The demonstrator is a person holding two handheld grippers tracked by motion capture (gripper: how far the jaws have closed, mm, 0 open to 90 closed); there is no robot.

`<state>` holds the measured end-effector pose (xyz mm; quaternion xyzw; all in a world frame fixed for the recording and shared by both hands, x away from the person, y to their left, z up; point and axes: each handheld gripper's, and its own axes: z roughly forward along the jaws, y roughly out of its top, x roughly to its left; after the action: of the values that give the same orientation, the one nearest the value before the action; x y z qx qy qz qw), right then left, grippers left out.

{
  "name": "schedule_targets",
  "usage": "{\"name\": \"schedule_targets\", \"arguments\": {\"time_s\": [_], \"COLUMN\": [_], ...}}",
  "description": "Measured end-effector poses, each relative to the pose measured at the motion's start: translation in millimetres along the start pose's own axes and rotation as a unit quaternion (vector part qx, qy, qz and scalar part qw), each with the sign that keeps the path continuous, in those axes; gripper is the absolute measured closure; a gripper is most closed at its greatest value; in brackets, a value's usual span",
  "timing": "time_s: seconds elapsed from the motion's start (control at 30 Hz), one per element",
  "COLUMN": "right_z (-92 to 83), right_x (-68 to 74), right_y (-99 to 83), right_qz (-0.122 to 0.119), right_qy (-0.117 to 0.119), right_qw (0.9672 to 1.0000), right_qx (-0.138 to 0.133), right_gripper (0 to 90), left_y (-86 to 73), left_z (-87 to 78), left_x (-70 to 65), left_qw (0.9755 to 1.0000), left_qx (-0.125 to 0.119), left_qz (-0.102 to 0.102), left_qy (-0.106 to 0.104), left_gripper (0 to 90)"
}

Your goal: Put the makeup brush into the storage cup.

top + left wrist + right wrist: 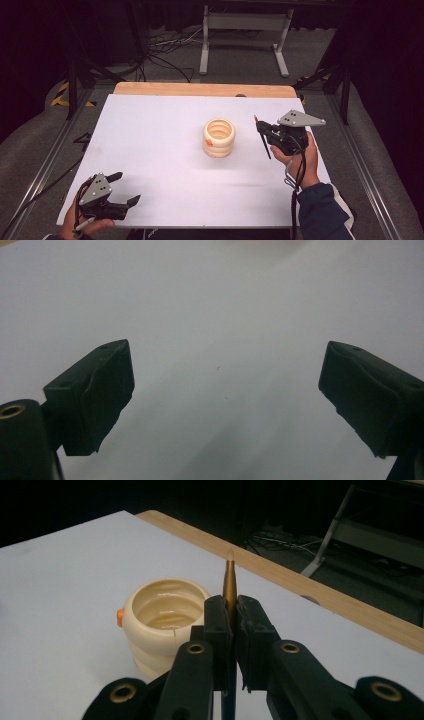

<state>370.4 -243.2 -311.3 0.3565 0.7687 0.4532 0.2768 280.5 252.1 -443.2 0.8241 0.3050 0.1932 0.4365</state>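
A white surface (pixel 160 165) with a wooden far edge (pixel 200 89) stands on grey carpeted floor (pixel 240 55). Beyond it, a pale metal frame (pixel 243 22) and loose black cables (pixel 165 47) sit before a dark backdrop.

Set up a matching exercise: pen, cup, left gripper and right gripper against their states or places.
Things:
1. pen
2. cream cup
3. left gripper
4. right gripper

States:
A. jaws wide apart, nothing between them
B. stands at the table's middle
C. clamped between two jaws
D. shut on a thin thing

Pairs: 1-C, 2-B, 3-A, 4-D
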Motion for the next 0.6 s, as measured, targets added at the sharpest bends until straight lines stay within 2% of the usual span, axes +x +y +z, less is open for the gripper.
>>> {"name": "schedule_targets", "arguments": {"time_s": [0.27, 0.6], "right_z": [0.8, 0.2], "right_x": [-0.4, -2.0], "right_y": [8.0, 18.3], "right_qz": [-0.005, 0.002], "right_qy": [0.002, 0.005], "right_qw": [0.9994, 0.9963], "right_qx": [-0.035, -0.085], "right_gripper": [84.7, 84.7], "left_y": [0.3, 0.2], "left_z": [0.3, 0.3], "left_x": [-0.2, -0.3], "left_qw": [1.0, 1.0], "left_qx": [0.001, 0.0], "left_qz": [0.002, 0.002], "left_qy": [0.0, -0.002], "left_gripper": [8.6, 8.6]}}
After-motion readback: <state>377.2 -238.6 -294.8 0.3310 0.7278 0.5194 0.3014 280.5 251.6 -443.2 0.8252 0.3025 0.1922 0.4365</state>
